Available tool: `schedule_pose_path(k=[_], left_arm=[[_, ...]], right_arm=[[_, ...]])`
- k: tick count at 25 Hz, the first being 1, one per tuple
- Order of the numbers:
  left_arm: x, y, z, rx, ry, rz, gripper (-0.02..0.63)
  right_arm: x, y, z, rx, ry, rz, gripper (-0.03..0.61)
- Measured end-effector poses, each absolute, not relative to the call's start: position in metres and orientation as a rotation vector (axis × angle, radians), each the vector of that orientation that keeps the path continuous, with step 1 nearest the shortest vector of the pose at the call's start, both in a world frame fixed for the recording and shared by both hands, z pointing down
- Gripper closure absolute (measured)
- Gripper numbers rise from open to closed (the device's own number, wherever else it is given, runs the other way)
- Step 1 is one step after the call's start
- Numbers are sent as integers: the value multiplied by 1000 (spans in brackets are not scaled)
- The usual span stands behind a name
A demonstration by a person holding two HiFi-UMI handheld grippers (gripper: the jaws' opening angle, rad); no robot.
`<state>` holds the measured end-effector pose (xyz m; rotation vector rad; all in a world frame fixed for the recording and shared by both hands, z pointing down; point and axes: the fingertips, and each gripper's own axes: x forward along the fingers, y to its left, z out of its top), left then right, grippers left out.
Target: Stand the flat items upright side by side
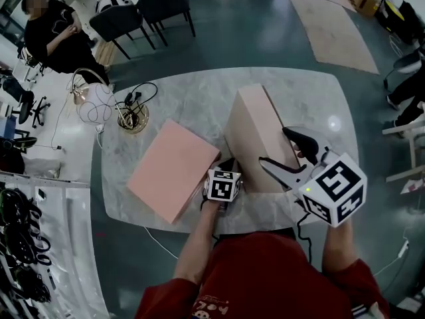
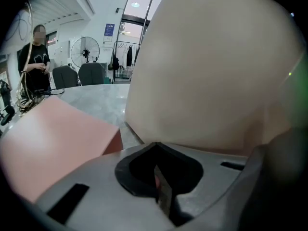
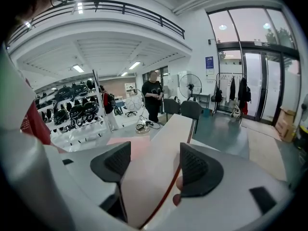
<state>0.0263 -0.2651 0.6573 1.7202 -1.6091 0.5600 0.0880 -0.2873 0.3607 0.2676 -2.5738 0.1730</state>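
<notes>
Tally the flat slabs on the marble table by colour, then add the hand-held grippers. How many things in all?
Pink slab, lying flat: 1
Pale beige slab, standing on edge: 1
Hand-held grippers, left hand-held gripper and right hand-held gripper: 2
Total: 4

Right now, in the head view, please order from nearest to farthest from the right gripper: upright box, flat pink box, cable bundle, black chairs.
1. upright box, at the right gripper jaws.
2. flat pink box, lying to the left.
3. cable bundle, far left on the table.
4. black chairs, on the floor beyond the table.
</notes>
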Motion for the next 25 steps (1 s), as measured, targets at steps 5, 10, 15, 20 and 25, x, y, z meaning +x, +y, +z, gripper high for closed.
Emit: schedule_pose_path(k=[5,10,15,20,25], left_arm=[[37,-276,666,1744,-1594,533,611],[44,-277,665,1761,-1576,523,611],[50,-274,648,1773,-1582,506,611],[48,-269,635,1791,-1624,497,611],[40,-261,624,1787,-1689,492,611]], right_arm=[[88,-278,355,246,-2605,192,298],[88,-271,354,235,-2621,161,305],[88,-263,354,228,-2633,117,307],[93,-258,355,244,-2650,117,308],[100,-253,351,314,-2681,135,308]])
